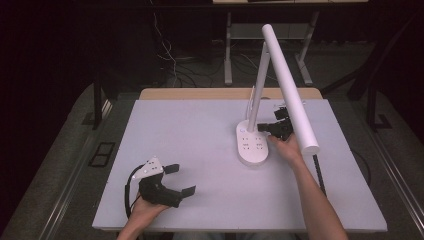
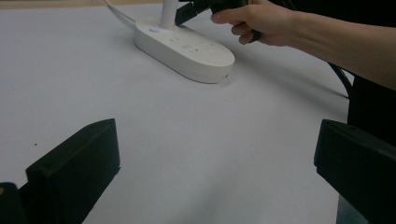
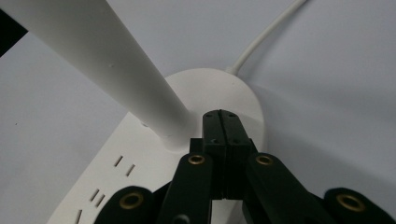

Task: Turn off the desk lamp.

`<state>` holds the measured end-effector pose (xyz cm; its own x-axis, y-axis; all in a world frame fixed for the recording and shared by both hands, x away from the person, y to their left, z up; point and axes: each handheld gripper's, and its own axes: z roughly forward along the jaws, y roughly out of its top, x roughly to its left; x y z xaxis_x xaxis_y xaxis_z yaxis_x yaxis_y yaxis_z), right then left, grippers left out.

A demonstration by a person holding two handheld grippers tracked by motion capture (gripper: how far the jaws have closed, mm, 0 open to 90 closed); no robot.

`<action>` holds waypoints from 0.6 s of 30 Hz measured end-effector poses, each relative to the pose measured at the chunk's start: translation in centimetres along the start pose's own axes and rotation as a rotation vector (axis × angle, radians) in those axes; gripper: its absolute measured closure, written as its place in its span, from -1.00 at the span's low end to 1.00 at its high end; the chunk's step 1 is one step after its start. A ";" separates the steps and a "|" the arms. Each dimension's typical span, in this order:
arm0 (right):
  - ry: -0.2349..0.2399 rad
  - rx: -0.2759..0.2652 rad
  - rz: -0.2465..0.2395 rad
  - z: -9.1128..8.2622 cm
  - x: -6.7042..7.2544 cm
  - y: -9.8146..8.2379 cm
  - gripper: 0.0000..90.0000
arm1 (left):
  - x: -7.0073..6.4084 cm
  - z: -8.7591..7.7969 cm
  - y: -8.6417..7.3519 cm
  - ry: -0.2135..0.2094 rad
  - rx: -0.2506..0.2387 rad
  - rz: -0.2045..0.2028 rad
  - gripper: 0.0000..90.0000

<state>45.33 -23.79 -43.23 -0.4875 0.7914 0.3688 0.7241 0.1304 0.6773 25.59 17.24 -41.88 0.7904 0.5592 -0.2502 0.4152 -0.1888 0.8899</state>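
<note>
Pale grey flat desk (image 1: 200, 150) carries a white plastic desk lamp with an oval socket base (image 1: 252, 145), right of centre. Right hand-held gripper (image 3: 220, 126) pressed together, empty, over the base beside the stem. Left hand-held gripper (image 1: 181, 180) spread wide, near front-left edge.

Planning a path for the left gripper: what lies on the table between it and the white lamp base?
Nothing: the high view shows bare grey table between the left gripper and the white oval lamp base with sockets.
</note>
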 end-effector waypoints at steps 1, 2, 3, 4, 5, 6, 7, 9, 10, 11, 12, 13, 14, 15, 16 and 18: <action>0.000 0.001 0.001 0.0 0.0 0.0 1.00 | 0.0 0.0 0.0 0.000 0.001 0.000 -1.00; -0.001 -0.001 -0.001 0.0 0.0 0.0 1.00 | 0.0 0.0 0.0 0.000 0.001 0.000 -1.00; -0.010 0.000 -0.006 0.0 0.2 0.1 1.00 | 0.0 0.0 0.0 0.002 0.000 -0.002 -1.00; -0.010 0.000 -0.006 0.0 0.2 0.1 1.00 | 0.1 0.0 0.0 0.003 0.000 -0.003 -1.00; -0.015 -0.002 -0.010 0.0 0.2 0.1 1.00 | 0.1 0.0 0.0 0.004 0.000 -0.003 -1.00; -0.015 -0.009 -0.010 0.1 0.3 0.1 1.00 | 0.1 0.0 0.0 0.005 -0.002 -0.007 -1.00; 0.000 -0.011 -0.004 0.0 0.3 0.1 1.00 | 0.2 -0.1 0.0 0.005 -0.001 -0.008 -1.00; 0.009 -0.008 -0.012 0.1 0.2 0.2 1.00 | 0.3 -0.1 0.0 0.008 -0.003 -0.014 -1.00; 0.006 -0.005 -0.008 0.2 0.4 0.2 1.00 | 0.3 -0.1 0.0 0.007 -0.003 -0.013 -1.00; 0.001 -0.004 -0.012 0.2 0.5 0.2 1.00 | 0.3 -0.1 0.0 0.005 -0.004 -0.012 -1.00; -0.002 -0.004 -0.012 0.2 0.6 0.2 1.00 | 0.3 -0.1 0.0 0.003 -0.005 -0.012 -1.00; -0.003 -0.004 -0.012 0.2 0.6 0.2 1.00 | 0.2 -0.1 0.0 0.002 -0.007 -0.012 -1.00; 0.001 -0.004 -0.007 0.2 0.5 0.2 1.00 | 0.1 -0.1 0.0 0.001 -0.008 -0.011 -1.00; 0.004 -0.007 -0.001 0.2 0.4 0.1 1.00 | 0.1 -0.1 0.0 -0.001 -0.010 -0.011 -1.00; 0.004 -0.008 -0.004 0.2 0.4 0.1 1.00 | 0.1 -0.1 0.0 -0.002 -0.010 -0.013 -1.00; -0.007 -0.007 -0.022 0.3 0.6 0.1 1.00 | 0.1 -0.1 0.0 0.000 -0.008 -0.012 -1.00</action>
<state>45.26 -23.16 -43.12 -0.4997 0.7926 0.3494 0.7098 0.1435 0.6896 25.58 17.37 -41.89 0.7854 0.5611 -0.2614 0.4214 -0.1753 0.8898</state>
